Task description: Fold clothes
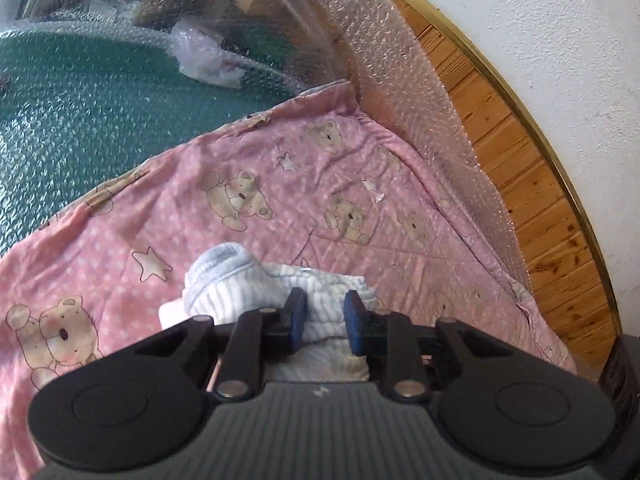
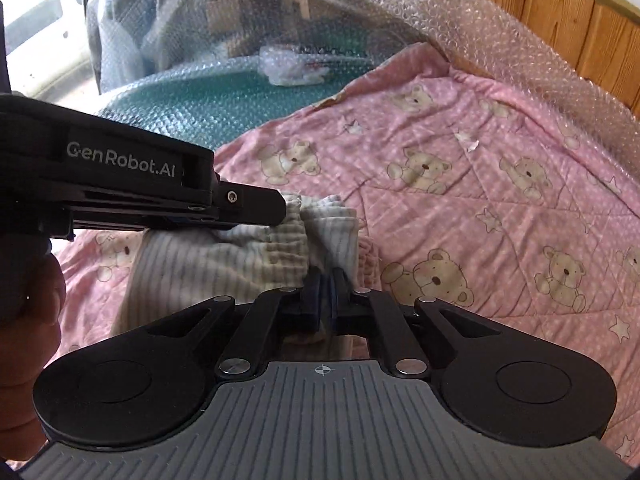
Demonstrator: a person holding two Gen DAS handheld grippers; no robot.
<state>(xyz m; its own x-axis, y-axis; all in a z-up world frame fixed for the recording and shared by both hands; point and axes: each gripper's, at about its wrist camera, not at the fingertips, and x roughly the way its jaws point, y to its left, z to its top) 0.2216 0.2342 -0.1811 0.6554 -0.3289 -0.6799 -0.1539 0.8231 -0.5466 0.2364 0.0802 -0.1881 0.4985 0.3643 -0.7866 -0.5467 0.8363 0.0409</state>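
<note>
Now pinching the striped garment (image 2: 224,256) with the right gripper (image 2: 326,280), fingers clamped tight; left gripper (image 1: 325,312) spread apart above it, lying at six o'clock on the pink quilt (image 1: 280,184).

White-and-blue striped garment (image 1: 320,312) on pink bear-and-star blanket (image 1: 248,184).

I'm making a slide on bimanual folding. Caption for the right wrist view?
Right gripper shut on a white ribbed garment over a pink teddy-bear quilt, left gripper alongside.
</note>
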